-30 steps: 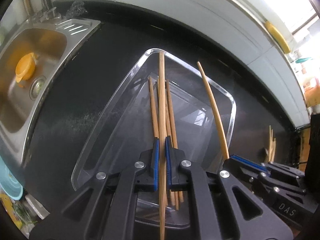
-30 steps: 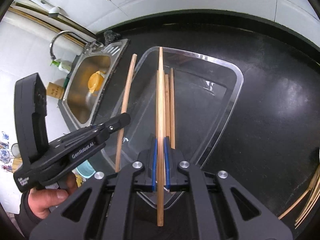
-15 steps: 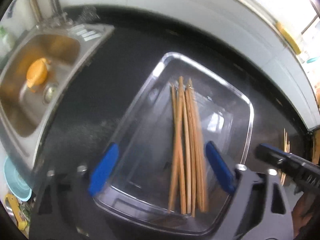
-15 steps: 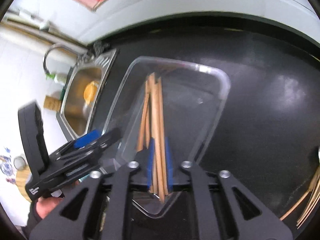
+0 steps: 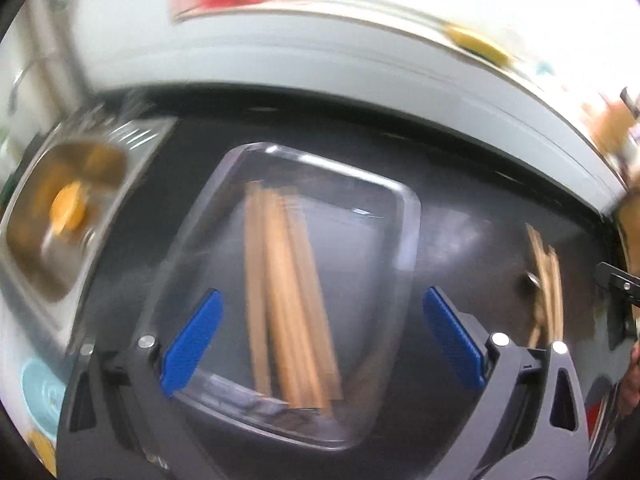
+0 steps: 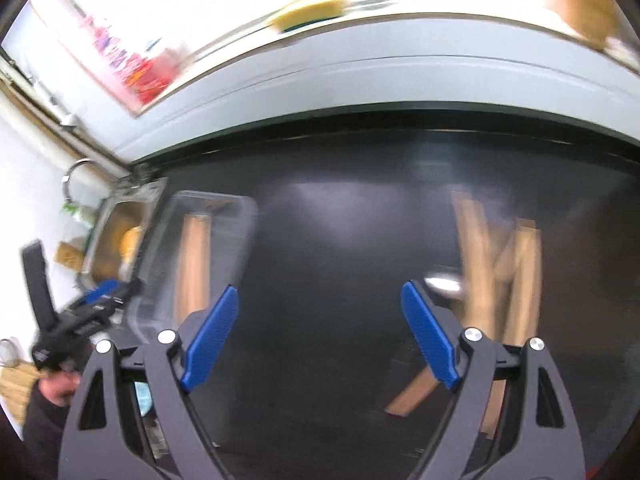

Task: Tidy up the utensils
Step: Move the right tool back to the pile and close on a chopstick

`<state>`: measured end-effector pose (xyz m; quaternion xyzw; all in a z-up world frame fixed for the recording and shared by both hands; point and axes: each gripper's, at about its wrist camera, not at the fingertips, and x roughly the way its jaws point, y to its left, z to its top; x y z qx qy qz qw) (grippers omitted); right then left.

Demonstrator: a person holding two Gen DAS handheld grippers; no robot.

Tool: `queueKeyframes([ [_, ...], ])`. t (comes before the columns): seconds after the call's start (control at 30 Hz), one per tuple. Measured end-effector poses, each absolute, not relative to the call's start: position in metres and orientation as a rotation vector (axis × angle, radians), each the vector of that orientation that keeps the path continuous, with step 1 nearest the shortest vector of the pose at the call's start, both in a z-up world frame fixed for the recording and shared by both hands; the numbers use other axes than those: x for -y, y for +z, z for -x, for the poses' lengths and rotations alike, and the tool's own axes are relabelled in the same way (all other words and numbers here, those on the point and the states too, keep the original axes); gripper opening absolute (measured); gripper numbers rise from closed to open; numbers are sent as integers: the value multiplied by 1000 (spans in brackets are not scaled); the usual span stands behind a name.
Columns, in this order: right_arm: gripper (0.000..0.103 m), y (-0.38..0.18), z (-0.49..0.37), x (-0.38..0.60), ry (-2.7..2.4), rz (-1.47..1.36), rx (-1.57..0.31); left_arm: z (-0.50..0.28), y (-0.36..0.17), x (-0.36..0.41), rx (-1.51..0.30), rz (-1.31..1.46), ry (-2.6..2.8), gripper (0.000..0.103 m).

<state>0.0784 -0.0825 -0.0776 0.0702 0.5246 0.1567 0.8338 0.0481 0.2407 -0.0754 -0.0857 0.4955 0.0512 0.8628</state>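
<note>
Chopsticks, long tan wooden ones (image 5: 288, 296), lie bundled lengthwise in the clear, rectangular plastic tray (image 5: 408, 240) on the glossy black table (image 5: 472, 232), tips all pointing toward the back wall, which reads as the sorted pile the task is building. A second, looser lot of wooden chopsticks (image 6: 496, 264) lies crossed and scattered on the bare table well to the right of the tray, with a small shiny metal object among them (too blurred to say what it is).

Seen from its own camera, the left gripper (image 5: 320, 340) hangs over the near end of the tray with its blue pads (image 5: 192, 336) spread on either side of the bundle, jaws opening and pressing on nothing; the sticks between them rest on the tray floor. That fits a release into the tray rather than a grasp.

The right gripper (image 6: 316, 340) is aimed at open table between the tray and the scattered pile, its jaws also opening, with nothing between the pads (image 6: 428, 340). My guess is that it is lining up on the loose sticks to its right, since those are what remain unsorted.

A steel sink (image 5: 52, 232) with an orange object in it sits left of the tray; both views are heavily smeared.
</note>
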Motion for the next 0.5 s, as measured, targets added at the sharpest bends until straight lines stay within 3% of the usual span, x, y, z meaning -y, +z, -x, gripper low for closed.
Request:
queueKeyframes([
  [0.23,82,-116,-22,212,120,-103,-1147,-41,-104,-110,-1067,28,-100,97],
  [0.5,82,-174,36,285,49,-78,-1261,-8,-158,-7,-1127,-199,-291,97],
])
